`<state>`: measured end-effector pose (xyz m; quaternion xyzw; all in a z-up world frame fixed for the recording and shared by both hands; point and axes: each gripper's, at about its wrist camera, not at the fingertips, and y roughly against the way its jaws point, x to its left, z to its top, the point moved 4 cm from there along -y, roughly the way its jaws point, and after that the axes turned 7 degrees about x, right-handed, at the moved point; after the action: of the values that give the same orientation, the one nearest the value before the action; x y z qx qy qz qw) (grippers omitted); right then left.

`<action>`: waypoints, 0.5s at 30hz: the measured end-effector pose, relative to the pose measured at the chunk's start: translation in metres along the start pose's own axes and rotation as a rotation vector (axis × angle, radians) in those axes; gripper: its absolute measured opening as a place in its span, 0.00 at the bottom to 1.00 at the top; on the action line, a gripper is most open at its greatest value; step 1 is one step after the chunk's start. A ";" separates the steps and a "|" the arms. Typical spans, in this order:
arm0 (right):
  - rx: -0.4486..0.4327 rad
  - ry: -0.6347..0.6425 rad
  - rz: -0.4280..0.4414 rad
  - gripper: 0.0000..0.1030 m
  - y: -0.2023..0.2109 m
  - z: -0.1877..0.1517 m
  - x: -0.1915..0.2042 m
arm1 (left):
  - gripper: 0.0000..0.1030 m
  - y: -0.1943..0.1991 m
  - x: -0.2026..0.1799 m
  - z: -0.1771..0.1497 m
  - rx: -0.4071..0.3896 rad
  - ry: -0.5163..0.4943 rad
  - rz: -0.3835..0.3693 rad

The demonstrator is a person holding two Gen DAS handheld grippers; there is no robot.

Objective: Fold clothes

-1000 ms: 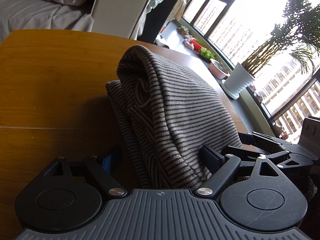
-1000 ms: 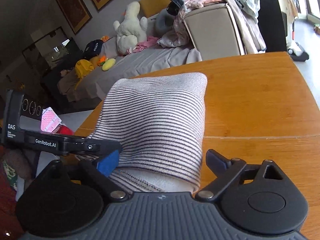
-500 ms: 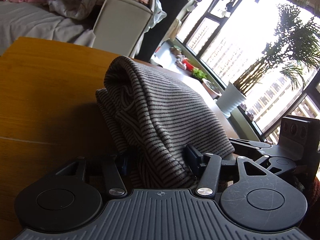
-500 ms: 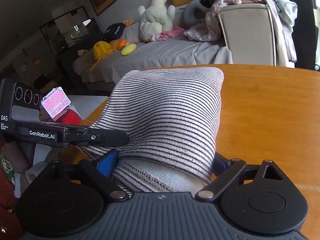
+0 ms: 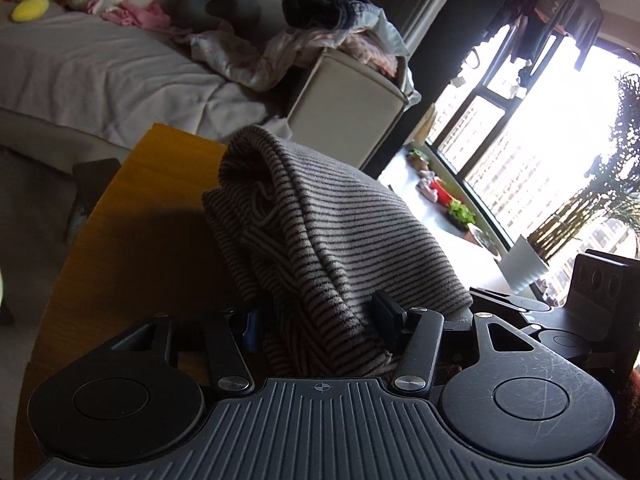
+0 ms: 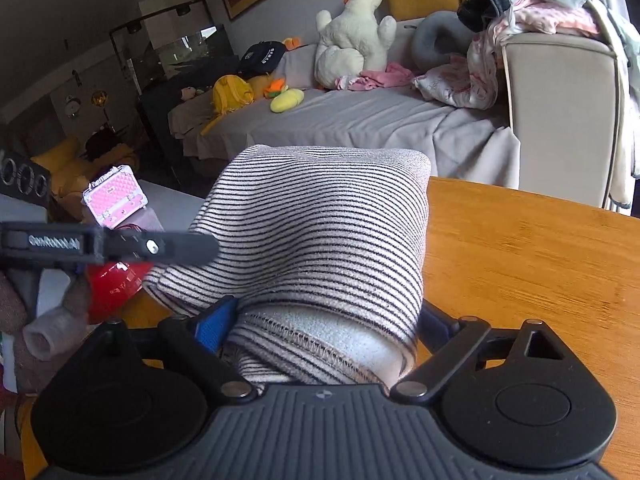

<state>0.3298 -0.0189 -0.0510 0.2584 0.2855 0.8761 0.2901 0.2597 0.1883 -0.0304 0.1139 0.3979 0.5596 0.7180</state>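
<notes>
A folded striped garment (image 6: 320, 240), lifted over the wooden table (image 6: 540, 272), sits clamped in the left gripper (image 5: 316, 326) and bracketed by the wide-spread right gripper (image 6: 324, 320); uneven pull could spill the loose folds.

I can read one mark with any confidence — white lettering, blurred but legible as "GenRobot.AI", on the black side bar of my left gripper (image 6: 108, 246), seen from the right wrist just left of the striped garment (image 6: 320, 236). The dark cap (image 6: 262, 56) on the sofa carries pale lettering — too small for me to read.
</notes>
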 end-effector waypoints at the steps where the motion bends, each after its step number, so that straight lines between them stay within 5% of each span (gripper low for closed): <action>1: -0.004 0.000 -0.007 0.90 0.000 -0.001 0.000 | 0.56 0.010 -0.005 0.004 -0.037 -0.036 0.018; 6: -0.011 0.041 -0.066 0.91 -0.002 0.000 0.011 | 0.58 0.038 -0.039 0.040 -0.179 -0.157 -0.026; 8: -0.013 0.058 -0.098 0.94 0.004 0.000 0.014 | 0.61 0.019 -0.046 0.055 -0.148 -0.171 -0.047; 12: -0.069 0.014 -0.099 1.00 0.034 -0.002 0.012 | 0.57 -0.042 -0.009 0.061 0.012 -0.030 -0.011; 15: -0.101 -0.070 -0.062 1.00 0.040 0.002 0.004 | 0.57 -0.046 0.014 0.053 -0.012 0.005 -0.013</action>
<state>0.3139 -0.0415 -0.0224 0.2649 0.2383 0.8705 0.3394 0.3305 0.1999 -0.0302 0.1055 0.3972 0.5576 0.7212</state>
